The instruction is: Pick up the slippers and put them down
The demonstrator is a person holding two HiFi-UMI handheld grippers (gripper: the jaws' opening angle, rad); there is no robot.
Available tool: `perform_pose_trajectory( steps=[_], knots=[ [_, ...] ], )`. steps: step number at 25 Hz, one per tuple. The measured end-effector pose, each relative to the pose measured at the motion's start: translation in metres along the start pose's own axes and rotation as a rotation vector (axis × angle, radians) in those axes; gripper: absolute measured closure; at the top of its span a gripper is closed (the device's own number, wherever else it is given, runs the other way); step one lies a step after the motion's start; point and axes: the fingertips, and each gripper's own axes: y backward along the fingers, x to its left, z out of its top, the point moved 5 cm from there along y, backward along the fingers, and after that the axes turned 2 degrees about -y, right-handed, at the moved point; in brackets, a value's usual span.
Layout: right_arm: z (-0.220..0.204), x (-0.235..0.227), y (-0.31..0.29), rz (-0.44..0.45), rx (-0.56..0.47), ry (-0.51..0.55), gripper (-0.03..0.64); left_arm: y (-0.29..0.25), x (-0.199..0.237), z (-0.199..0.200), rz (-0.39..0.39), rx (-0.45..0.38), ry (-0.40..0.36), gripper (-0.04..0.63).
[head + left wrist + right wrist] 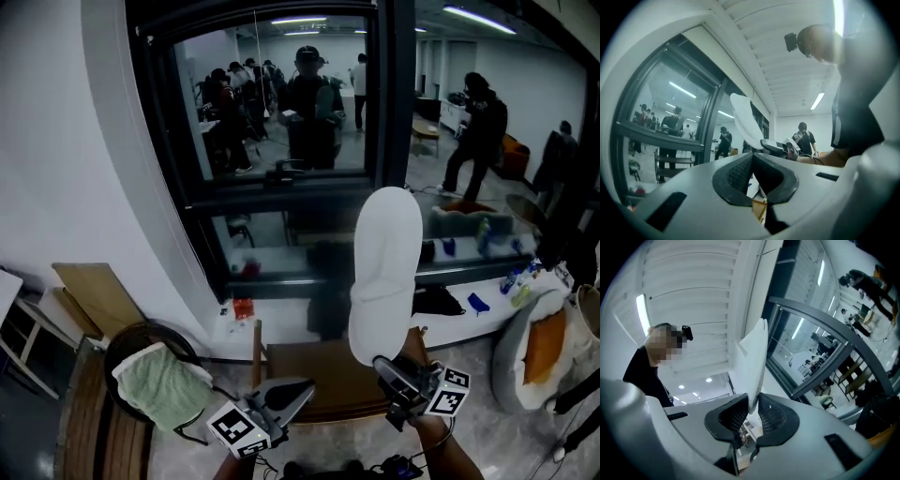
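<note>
A white slipper stands upright in the air in front of the window, sole side toward me. My right gripper is shut on its lower end. In the right gripper view the slipper rises edge-on from between the pads, with the gripper pinching it. My left gripper hangs to the left, a little lower, shut with nothing in it. In the left gripper view its jaws meet at the tips, and beyond them the slipper shows, held up by the right gripper. I see no second slipper.
A wooden stool stands below the grippers by the wall. At the left is a round chair with a green towel and some wooden boards. A grey and orange cushion lies at the right. The dark window frame is straight ahead.
</note>
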Motion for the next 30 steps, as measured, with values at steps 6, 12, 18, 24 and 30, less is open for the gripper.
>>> perform_pose_trajectory(
  steps=[6,12,18,24,30],
  knots=[
    [0.016,0.029,-0.004,0.027,-0.009,0.089,0.551,0.004,-0.001,0.034,0.009,-0.016,-0.019,0.592],
    [0.024,0.038,-0.008,0.042,-0.011,0.128,0.551,0.004,0.004,0.050,-0.003,-0.026,-0.061,0.592],
    [0.025,0.034,-0.009,0.043,-0.013,0.120,0.551,-0.001,0.001,0.050,-0.026,-0.019,-0.073,0.592],
    [0.024,0.032,-0.013,0.051,0.006,0.114,0.551,-0.002,0.001,0.050,-0.034,-0.015,-0.071,0.592],
    [0.020,0.028,-0.020,0.060,0.011,0.108,0.551,0.002,0.004,0.048,-0.032,0.006,-0.059,0.592]
  ],
)
